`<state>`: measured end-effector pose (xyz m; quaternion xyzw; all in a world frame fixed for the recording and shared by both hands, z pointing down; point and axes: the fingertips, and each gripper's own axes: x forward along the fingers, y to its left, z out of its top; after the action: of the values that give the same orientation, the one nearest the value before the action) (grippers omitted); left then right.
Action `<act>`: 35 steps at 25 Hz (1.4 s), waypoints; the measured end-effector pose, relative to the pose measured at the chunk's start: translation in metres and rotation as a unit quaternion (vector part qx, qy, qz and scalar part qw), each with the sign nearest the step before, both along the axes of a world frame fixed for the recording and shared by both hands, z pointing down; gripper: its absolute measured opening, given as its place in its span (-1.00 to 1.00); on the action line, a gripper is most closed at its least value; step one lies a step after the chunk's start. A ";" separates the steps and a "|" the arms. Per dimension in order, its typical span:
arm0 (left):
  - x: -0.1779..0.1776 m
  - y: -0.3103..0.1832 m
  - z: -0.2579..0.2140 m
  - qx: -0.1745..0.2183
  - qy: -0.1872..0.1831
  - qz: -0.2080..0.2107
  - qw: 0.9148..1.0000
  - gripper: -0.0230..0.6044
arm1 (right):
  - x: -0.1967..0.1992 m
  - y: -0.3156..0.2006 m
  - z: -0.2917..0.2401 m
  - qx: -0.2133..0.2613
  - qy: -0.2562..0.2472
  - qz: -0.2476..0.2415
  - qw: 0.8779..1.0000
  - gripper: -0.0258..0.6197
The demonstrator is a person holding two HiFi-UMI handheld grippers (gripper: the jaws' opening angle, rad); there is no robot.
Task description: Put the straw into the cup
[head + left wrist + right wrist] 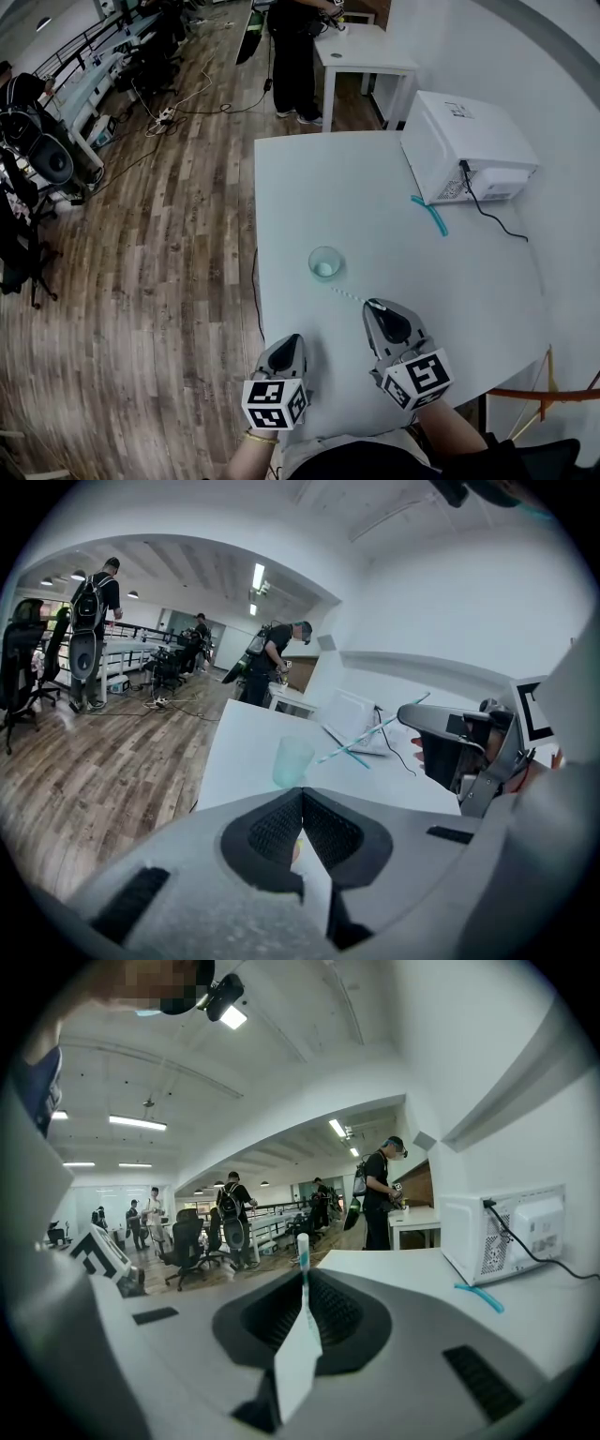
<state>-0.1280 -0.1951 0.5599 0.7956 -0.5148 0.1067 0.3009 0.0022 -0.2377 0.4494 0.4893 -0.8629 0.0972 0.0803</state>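
A pale green translucent cup (325,262) stands upright on the white table (309,187); it also shows in the left gripper view (292,759). My right gripper (375,306) is shut on a white straw with teal stripes (349,294), whose free end points toward the cup and stops short of it, to the cup's near right. In the right gripper view the straw (303,1252) sticks out past the closed jaws of the right gripper (304,1283). My left gripper (293,337) hovers near the table's front left edge, shut with nothing in it (300,799).
A white microwave (464,145) sits at the table's far right with a black cable. A teal straw (429,214) lies beside it. Behind the table stands a small white table (361,47) with a person at it. Office chairs and people fill the wooden floor at left.
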 end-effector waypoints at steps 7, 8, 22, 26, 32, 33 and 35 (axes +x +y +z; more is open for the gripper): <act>-0.002 -0.013 0.005 -0.004 -0.003 -0.001 1.000 -0.88 | -0.002 -0.022 0.004 -0.003 -0.001 0.003 1.000 -0.79; -0.003 -0.015 0.006 -0.005 -0.004 -0.002 1.000 -0.88 | -0.003 -0.026 0.005 -0.003 -0.002 0.003 1.000 -0.79; 0.001 -0.030 0.027 -0.023 -0.004 -0.008 1.000 -0.87 | -0.010 -0.053 0.019 -0.013 -0.006 -0.013 1.000 -0.79; 0.000 -0.038 0.030 -0.024 -0.005 -0.014 1.000 -0.88 | -0.012 -0.061 0.028 -0.018 -0.004 -0.017 1.000 -0.79; -0.001 -0.044 0.039 -0.030 -0.011 -0.015 0.999 -0.88 | -0.014 -0.069 0.042 -0.028 -0.003 -0.019 0.999 -0.79; -0.001 -0.045 0.040 -0.032 -0.012 -0.015 0.999 -0.88 | -0.014 -0.071 0.045 -0.030 -0.002 -0.018 0.999 -0.79; 0.000 -0.046 0.044 -0.036 -0.014 -0.015 0.999 -0.87 | -0.013 -0.073 0.052 -0.037 -0.001 -0.017 0.999 -0.79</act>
<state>-0.1284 -0.2414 0.6042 0.7749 -0.5270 0.1311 0.3235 -0.0107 -0.3111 0.5014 0.4710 -0.8672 0.1276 0.0993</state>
